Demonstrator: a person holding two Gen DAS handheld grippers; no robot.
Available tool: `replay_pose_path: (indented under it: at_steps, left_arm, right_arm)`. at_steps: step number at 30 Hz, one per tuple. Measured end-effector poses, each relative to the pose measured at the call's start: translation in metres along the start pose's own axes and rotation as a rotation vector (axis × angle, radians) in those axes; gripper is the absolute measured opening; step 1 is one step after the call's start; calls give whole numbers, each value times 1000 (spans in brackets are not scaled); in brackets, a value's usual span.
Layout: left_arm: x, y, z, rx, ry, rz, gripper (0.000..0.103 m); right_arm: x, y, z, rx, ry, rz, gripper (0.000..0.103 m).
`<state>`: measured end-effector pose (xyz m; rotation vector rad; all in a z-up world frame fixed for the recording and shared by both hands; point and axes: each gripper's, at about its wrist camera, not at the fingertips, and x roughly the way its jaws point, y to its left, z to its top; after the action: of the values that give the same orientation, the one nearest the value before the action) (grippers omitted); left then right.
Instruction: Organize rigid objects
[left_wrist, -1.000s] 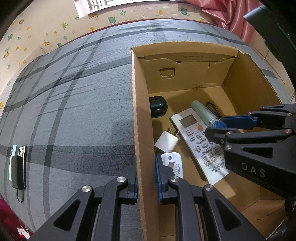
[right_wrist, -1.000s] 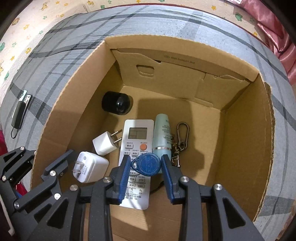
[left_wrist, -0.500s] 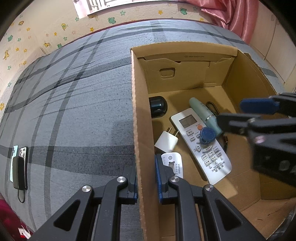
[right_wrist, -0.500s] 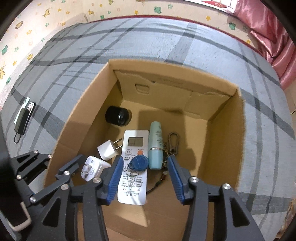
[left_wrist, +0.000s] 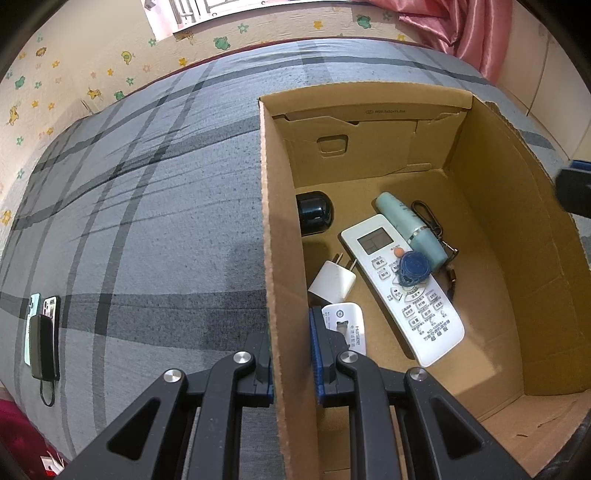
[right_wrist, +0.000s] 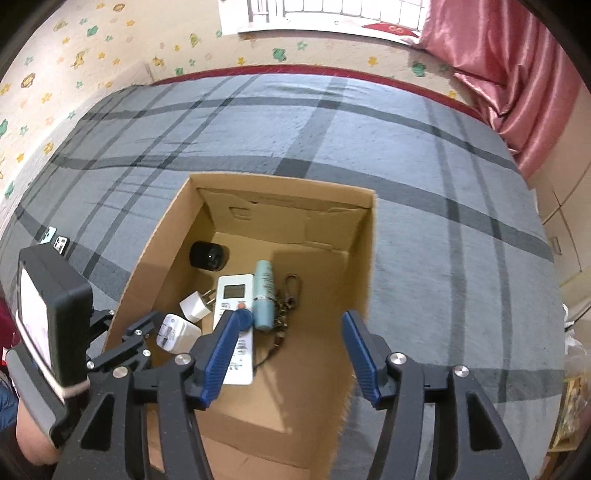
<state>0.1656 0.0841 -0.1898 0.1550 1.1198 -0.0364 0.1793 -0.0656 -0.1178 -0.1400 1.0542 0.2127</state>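
Note:
An open cardboard box (left_wrist: 280, 221) (right_wrist: 365, 258) stands on a grey plaid bed. My left gripper (left_wrist: 291, 365) is shut on the box's left wall, one finger outside and one inside. In the box lie a white remote (left_wrist: 406, 291), a blue key fob (left_wrist: 413, 266) (right_wrist: 243, 317) resting on that remote, a teal tube (left_wrist: 410, 230), a carabiner keychain (left_wrist: 428, 218), a black round object (left_wrist: 314, 218), a white plug (left_wrist: 332, 282) and a white adapter (left_wrist: 345, 325). My right gripper (right_wrist: 290, 332) hangs above the box, jaws opening, with nothing between them.
Two phones and a black power bank (left_wrist: 42, 332) lie on the bedspread (left_wrist: 147, 221) far left of the box. A pink curtain (right_wrist: 517, 74) hangs at the back right. The left gripper's body with its lit screen (right_wrist: 48, 314) shows in the right wrist view.
My right gripper let go of the blue key fob, which now lies on the remote. It opened wider and rose out of the box. The left gripper kept its grip.

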Motion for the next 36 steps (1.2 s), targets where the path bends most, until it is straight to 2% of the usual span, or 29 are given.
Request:
replay_pose_path:
  at_steps: [4, 7, 9, 11, 18, 29, 32, 34, 35, 36]
  left_arm:
    - [0, 0, 0, 3, 0, 4, 17]
    - [0, -1, -1, 8, -1, 9, 17]
    - [-1, -2, -1, 11, -2, 13, 17]
    - [-1, -3, -1, 13, -3, 14, 17]
    - [-4, -5, -2, 21, -6, 23, 17]
    - [-5, -8, 0, 25, -1, 38, 19]
    - [-9, -9, 0, 26, -2, 69, 27]
    - [-15, -8, 1, 15, -14, 80, 43]
    - [-20, -8, 1, 11, -22, 77, 48]
    - [-24, -8, 1, 8, -29, 80, 58]
  right_arm:
    - [-13, -12, -7, 25, -16, -18, 70]
    - [-22, -21, -14, 37, -25, -29, 81]
    - [-28, -26, -20, 48, -28, -34, 94]
    - [-32, -32, -25, 65, -33, -46, 101]
    - [-34, -44, -43, 81, -28, -74, 103]
    - [-37, -50, -46, 93, -35, -47, 103]
    - [-41, -49, -46, 92, -50, -60, 103]
    - [-43, -50, -46, 96, -55, -66, 103]
    - [-44, -51, -47, 99, -58, -64, 103]
    - [-45, -52, -47, 102, -59, -62, 103]
